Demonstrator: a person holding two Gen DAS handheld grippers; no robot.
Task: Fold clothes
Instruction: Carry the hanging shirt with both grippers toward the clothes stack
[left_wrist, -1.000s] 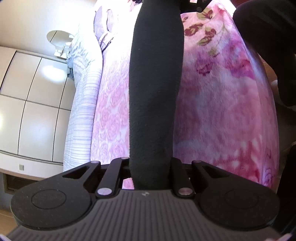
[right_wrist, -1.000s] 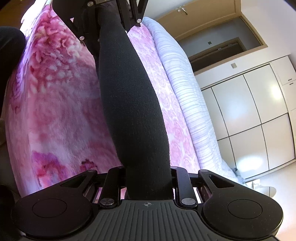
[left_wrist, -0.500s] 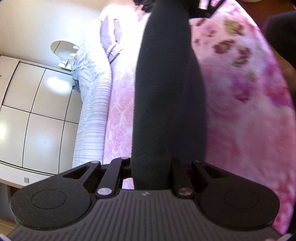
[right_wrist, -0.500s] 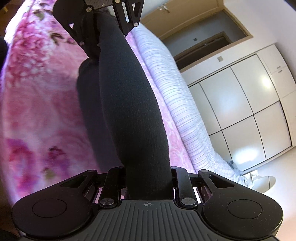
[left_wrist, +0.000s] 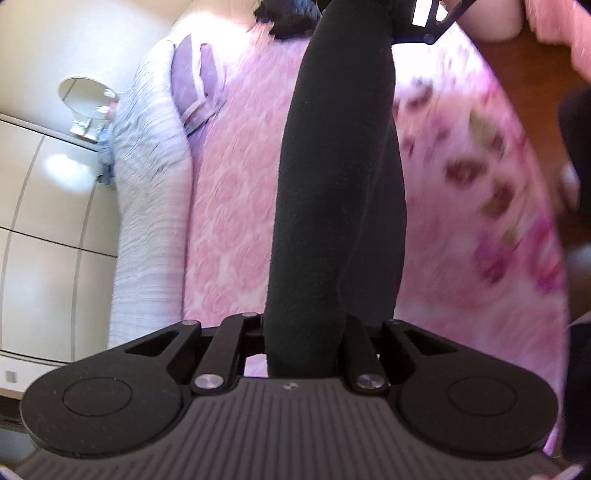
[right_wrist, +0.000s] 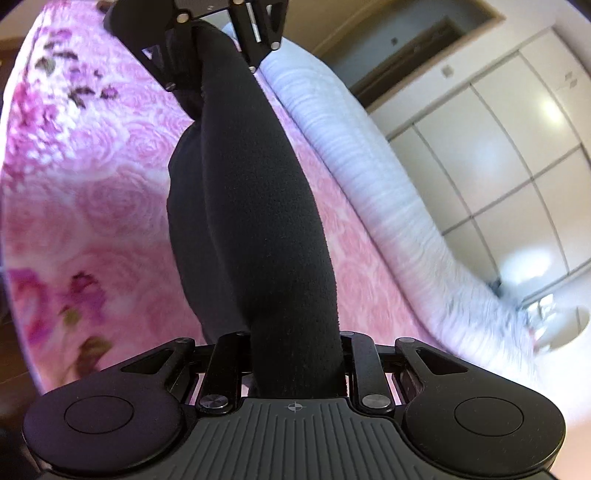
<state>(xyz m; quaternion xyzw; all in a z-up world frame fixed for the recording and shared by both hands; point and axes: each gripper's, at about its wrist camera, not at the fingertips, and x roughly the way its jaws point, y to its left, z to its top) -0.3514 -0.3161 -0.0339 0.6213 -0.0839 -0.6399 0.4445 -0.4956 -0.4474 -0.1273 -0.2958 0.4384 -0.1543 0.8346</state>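
The pink floral bedspread (left_wrist: 236, 229) is seen spread beneath; a white striped quilt (right_wrist: 373, 184) runs along its far side. Above it, a black fleece garment (left_wrist: 332, 206) is held stretched between 2 grippers, with a lower layer hanging under the taut edge. The left gripper (left_wrist: 303, 354) is clenched on 1 end, the right gripper (right_wrist: 295, 373) on the other. For a clean fold, even tension should be kept, both ends lowered level, and the hanging layer laid flat before the edge is set down
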